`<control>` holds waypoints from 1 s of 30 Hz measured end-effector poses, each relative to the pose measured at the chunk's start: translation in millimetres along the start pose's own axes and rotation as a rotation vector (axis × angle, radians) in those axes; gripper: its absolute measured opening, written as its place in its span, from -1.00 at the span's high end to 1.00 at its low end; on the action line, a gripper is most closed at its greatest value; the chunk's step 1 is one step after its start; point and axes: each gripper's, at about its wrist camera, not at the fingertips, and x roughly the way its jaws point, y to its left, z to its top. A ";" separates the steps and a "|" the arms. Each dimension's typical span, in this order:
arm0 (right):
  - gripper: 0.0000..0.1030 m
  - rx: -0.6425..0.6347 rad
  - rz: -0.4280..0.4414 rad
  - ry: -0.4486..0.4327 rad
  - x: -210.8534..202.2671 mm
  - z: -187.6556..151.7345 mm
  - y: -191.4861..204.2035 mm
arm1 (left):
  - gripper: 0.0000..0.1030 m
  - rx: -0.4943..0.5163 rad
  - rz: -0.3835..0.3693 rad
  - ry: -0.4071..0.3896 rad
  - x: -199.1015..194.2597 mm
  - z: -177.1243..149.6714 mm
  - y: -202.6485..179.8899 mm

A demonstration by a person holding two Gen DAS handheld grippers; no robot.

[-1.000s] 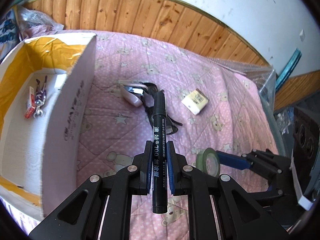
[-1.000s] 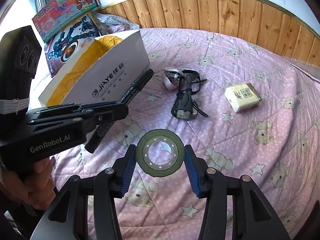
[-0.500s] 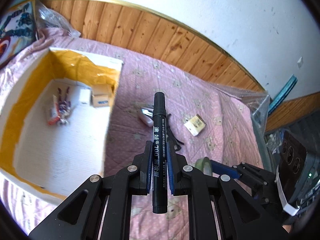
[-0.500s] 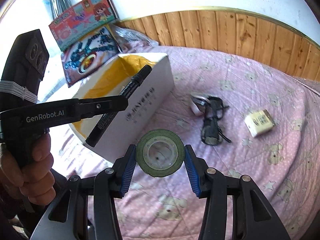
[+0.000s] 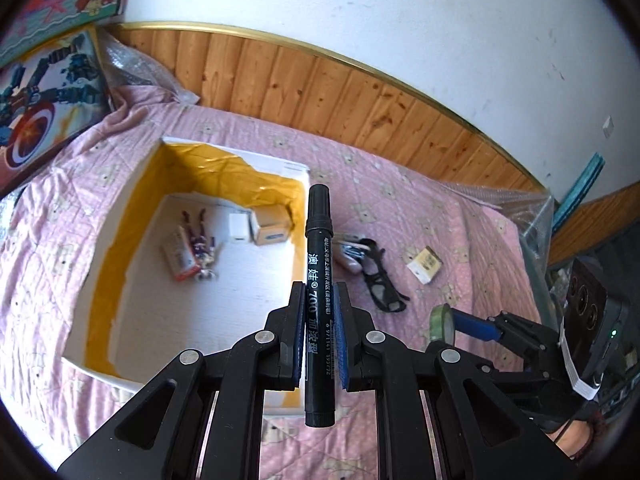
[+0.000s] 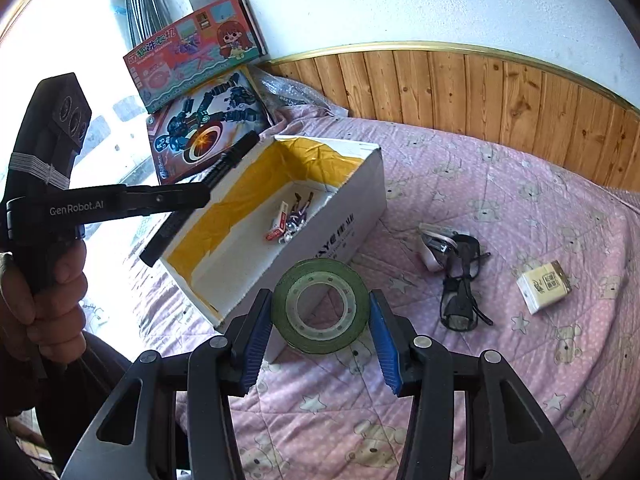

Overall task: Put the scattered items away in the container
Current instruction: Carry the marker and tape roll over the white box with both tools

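The left gripper [image 5: 319,336], angled down above the yellow-lined white cardboard box [image 5: 120,216], clamps a black marker pen [image 5: 318,272], while the right gripper [image 6: 320,326] beside it grasps a green tape roll [image 6: 320,306].

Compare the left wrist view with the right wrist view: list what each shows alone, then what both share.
Only the left wrist view: two small cartons in the box's far corner.

Only the right wrist view: the hand holding the left gripper.

Both: the white box, black marker, green tape roll, glasses and small beige box.
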 end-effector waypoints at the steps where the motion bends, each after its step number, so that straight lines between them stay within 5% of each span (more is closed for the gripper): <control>1: 0.05 -0.005 -0.002 -0.002 1.6 1.6 1.6 | 0.74 -0.014 0.002 -0.003 -0.1 0.1 4.5; 13: 0.05 -0.062 0.012 0.008 21.4 34.3 34.2 | 0.74 -0.177 -0.014 -0.009 0.5 1.2 60.3; 30: 0.05 -0.176 -0.034 0.081 86.1 98.1 70.0 | 0.74 -0.391 0.051 0.092 33.9 -4.7 103.1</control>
